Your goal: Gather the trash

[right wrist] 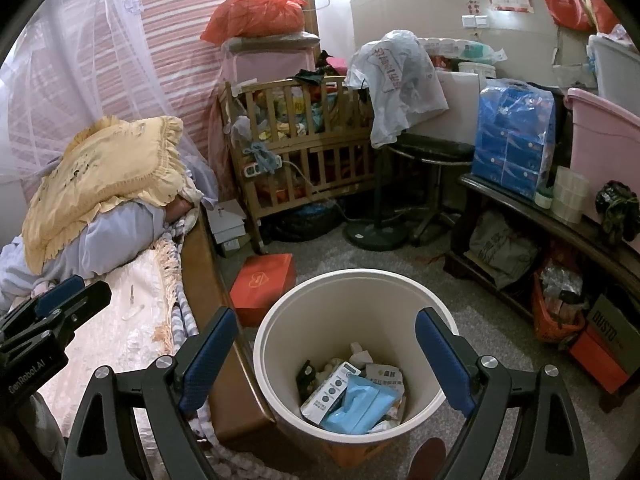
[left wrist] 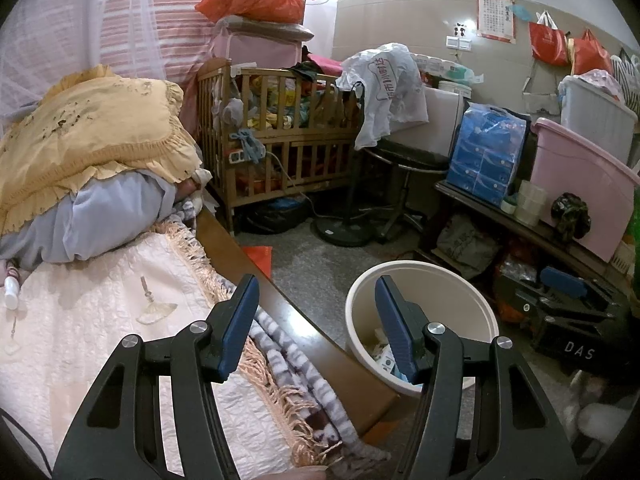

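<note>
A cream round bin stands on the floor beside the bed. Inside it lie a light-blue packet, a white box and several crumpled papers. My right gripper hangs over the bin's mouth, open, with nothing between its blue pads. My left gripper is open and empty too, above the bed's wooden edge, with the bin just to its right. In the right wrist view the left gripper shows over the pale quilt. A small white bottle lies on the quilt.
On the bed are a yellow frilled pillow and folded blue bedding. A red box lies on the floor next to the bin. Behind stand a wooden crib, a black stool and a fan base. A low bench with a pink tub is at right.
</note>
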`<state>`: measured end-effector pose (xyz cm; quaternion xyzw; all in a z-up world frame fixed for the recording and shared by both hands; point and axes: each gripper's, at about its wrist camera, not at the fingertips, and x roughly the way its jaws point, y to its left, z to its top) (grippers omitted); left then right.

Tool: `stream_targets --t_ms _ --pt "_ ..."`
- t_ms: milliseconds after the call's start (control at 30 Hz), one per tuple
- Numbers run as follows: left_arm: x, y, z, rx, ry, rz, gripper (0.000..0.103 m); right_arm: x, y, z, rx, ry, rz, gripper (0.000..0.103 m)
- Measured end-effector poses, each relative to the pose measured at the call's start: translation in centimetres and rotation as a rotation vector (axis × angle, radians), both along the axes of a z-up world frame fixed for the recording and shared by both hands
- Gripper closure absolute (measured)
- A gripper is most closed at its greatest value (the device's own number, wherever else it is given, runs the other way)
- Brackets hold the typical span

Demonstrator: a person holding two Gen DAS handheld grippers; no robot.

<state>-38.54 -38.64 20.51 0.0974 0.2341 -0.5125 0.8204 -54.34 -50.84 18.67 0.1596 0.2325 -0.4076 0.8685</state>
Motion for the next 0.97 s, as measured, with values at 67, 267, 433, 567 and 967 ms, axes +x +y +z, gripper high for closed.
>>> stream_targets --t_ms 67,267,433,567,967 --pt "-0.1 0.0 0.0 0.002 0.003 -0.002 0.044 0.0 0.0 0.0 0.0 0.0 0.0 0.014" --pt "-0.7 -0.2 -0.3 0.004 0.003 -0.005 0.044 0.1 0.0 0.0 0.002 0.002 -0.001 0.013" --pt "-0.8 -0.2 -0.3 0.005 0.006 -0.006 0.044 0.1 -0.4 -0.5 0.005 0.004 0.002 0.013" --pt "-1.0 -0.3 -0.5 0.005 0.012 -0.008 0.044 0.1 -0.4 -0.5 0.005 0.007 0.003 0.013" --pt "0.6 1.0 -1.2 0.002 0.069 0.024 0.044 1.8 -0.1 -1.3 0.012 0.041 0.033 0.013"
